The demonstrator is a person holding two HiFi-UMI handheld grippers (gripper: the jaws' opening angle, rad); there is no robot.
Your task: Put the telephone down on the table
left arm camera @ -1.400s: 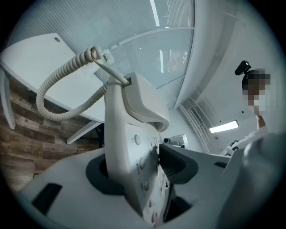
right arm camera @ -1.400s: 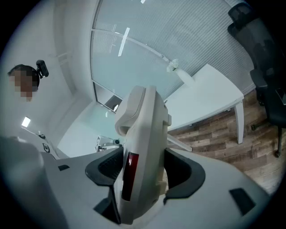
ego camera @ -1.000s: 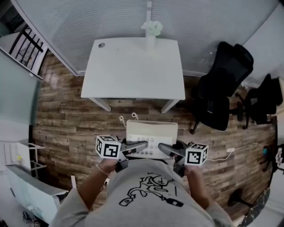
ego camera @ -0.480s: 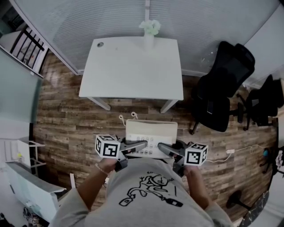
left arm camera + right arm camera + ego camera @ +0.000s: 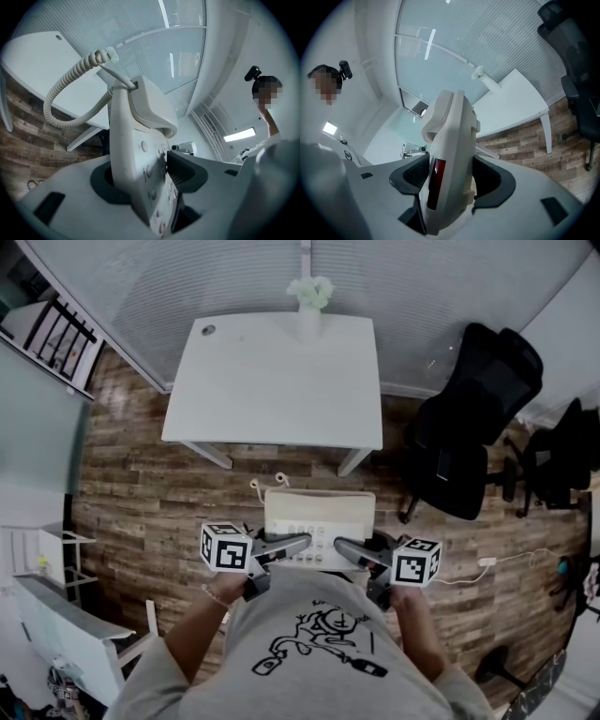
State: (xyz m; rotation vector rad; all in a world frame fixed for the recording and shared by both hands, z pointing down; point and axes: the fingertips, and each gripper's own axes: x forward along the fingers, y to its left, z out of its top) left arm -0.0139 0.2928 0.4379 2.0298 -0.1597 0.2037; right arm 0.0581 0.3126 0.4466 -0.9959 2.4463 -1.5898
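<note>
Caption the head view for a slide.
Left tongs and right tongs hold a cream plastic desk telephone short of the white rectangular table.

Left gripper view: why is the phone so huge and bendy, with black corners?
Left gripper view: the wide lens sits close to the telephone, so it looms and curves; the round image leaves dark corners. Head view: the table looks bowed.

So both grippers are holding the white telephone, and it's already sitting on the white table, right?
Not quite. The left gripper and right gripper do hold the telephone, but it isn't on the table: the head view shows it in the air over the wooden floor, short of the table.
</note>
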